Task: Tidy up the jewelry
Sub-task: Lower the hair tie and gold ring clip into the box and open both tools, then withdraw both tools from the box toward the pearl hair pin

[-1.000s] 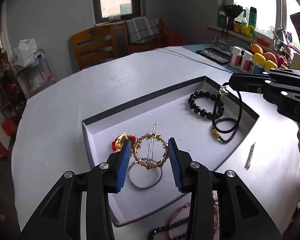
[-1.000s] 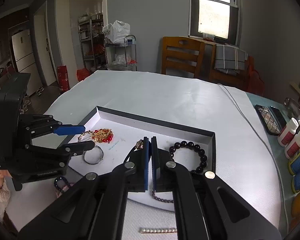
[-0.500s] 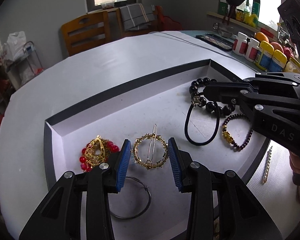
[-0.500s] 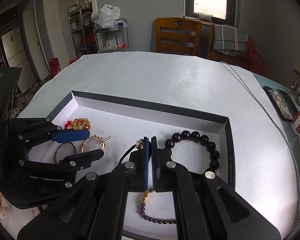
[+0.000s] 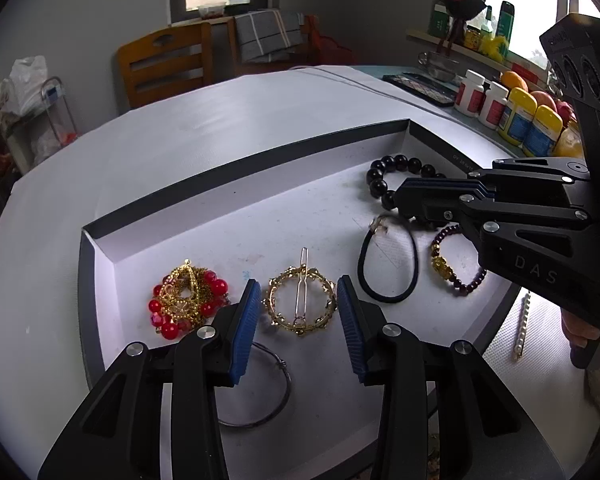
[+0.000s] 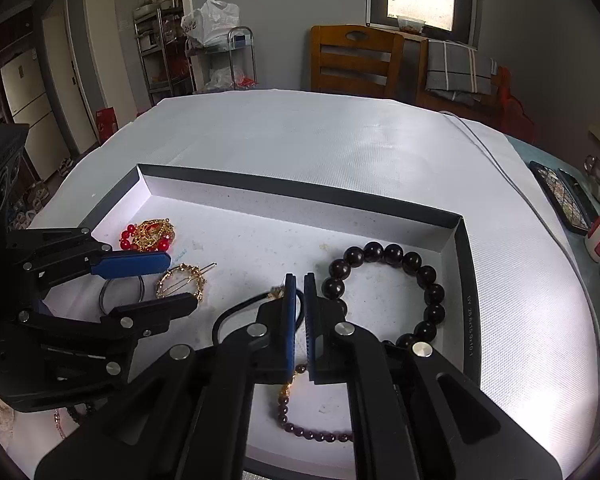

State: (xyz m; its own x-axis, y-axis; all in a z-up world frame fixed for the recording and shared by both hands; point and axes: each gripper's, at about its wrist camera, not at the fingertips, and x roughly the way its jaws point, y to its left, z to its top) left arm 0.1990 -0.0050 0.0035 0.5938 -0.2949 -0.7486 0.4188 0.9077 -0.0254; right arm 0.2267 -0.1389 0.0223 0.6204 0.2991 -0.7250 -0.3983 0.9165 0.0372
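Tray (image 5: pixel 236 184) holds everything: my left gripper (image 5: pixel 298 320) sits spread either side of the gold hairpin (image 5: pixel 300 300), pads not touching it. My right gripper (image 6: pixel 299 320) is nearly pressed together over the black hair tie (image 5: pixel 386 264), lying flat beside the hairpin.

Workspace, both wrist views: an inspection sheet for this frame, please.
Surface: round table, white cover.
Job's things: tray holds gold hair clip, red-and-gold piece, black bead bracelet, purple bracelet, black hair tie, wire ring; pearl strand outside.
Clutter: bottles, fruit.
Grippers: left gripper straddles the clip, pads apart; right gripper shut on the tie.
Cables: one.
Surroundings: chairs, shelving, windows.
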